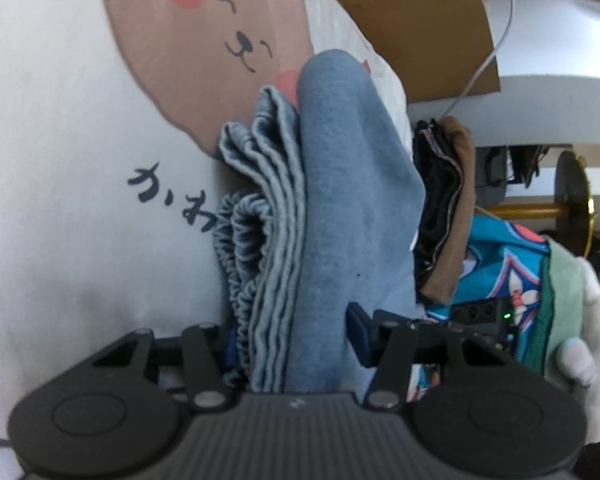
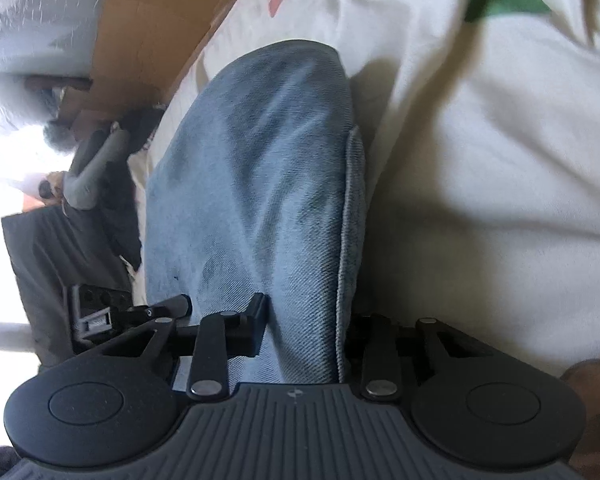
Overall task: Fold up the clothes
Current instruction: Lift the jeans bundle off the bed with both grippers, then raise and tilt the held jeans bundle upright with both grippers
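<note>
A folded blue denim garment (image 1: 332, 184) with an elastic waistband (image 1: 244, 248) fills the middle of the left wrist view, several layers thick. My left gripper (image 1: 292, 344) is shut on its near end. In the right wrist view the same denim garment (image 2: 252, 184) runs away from me as a thick fold, and my right gripper (image 2: 304, 332) is shut on it. Both views are rolled sideways. The garment lies against a white sheet (image 1: 60, 184) printed with a brown bear face (image 1: 220, 40).
A cardboard box (image 1: 428, 28) stands beyond the sheet with a white cable (image 1: 496, 40) over it. Folded dark and brown clothes (image 1: 444, 208) and a teal patterned cloth (image 1: 504, 268) lie beside the denim. A gloved hand (image 1: 588, 340) shows at the right edge.
</note>
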{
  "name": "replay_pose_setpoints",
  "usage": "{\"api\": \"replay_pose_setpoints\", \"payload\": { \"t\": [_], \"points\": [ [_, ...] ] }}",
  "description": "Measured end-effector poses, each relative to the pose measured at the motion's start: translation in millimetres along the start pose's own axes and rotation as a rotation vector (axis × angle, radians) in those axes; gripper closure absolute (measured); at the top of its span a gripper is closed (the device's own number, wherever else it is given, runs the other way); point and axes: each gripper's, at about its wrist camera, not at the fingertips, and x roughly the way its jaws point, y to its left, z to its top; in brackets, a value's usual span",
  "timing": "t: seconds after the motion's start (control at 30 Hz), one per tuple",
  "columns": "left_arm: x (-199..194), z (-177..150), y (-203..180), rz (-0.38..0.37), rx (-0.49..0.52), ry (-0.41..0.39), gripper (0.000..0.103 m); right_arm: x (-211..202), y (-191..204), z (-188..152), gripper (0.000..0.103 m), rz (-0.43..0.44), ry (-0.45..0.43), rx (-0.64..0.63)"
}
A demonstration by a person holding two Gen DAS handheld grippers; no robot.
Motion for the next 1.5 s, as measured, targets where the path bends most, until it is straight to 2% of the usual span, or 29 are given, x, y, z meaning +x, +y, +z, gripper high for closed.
{"api": "replay_pose_setpoints", "payload": {
  "t": [0.23,0.33,0.53,0.73,0.97,1.2,1.5],
  "points": [
    [-7.0,-1.1,-23.1,0.083,0.03,0.0,0.056,-7.0,13.9,-7.5,0.082,-0.013,-0.036,-0.014],
    [-14.3,-5.4,-36.0,0.103,0.052,-0.017,0.057,-14.6,27.4,-11.1,0.082,-0.023,-0.041,-0.051],
    [-31.7,-25.3,-56.6,0.128,0.029,-0.06,0.057,-33.8,46.4,-20.4,0.083,-0.036,-0.054,-0.047],
    [-58.7,-27.0,-93.8,0.163,0.05,-0.091,0.058,-59.9,84.1,-24.6,0.083,-0.036,-0.07,-0.091],
    [-112.1,-11.6,-162.4,0.133,0.107,-0.175,0.058,-114.2,153.8,-5.7,0.083,0.025,-0.146,-0.173],
    [-165.7,8.3,-240.3,0.133,0.136,-0.232,0.058,-163.0,241.4,24.1,0.083,0.007,-0.166,-0.207],
    [-226.3,-2.1,-330.0,0.147,0.16,-0.29,0.058,-231.1,330.0,15.7,0.083,0.016,-0.226,-0.258]
  ]
}}
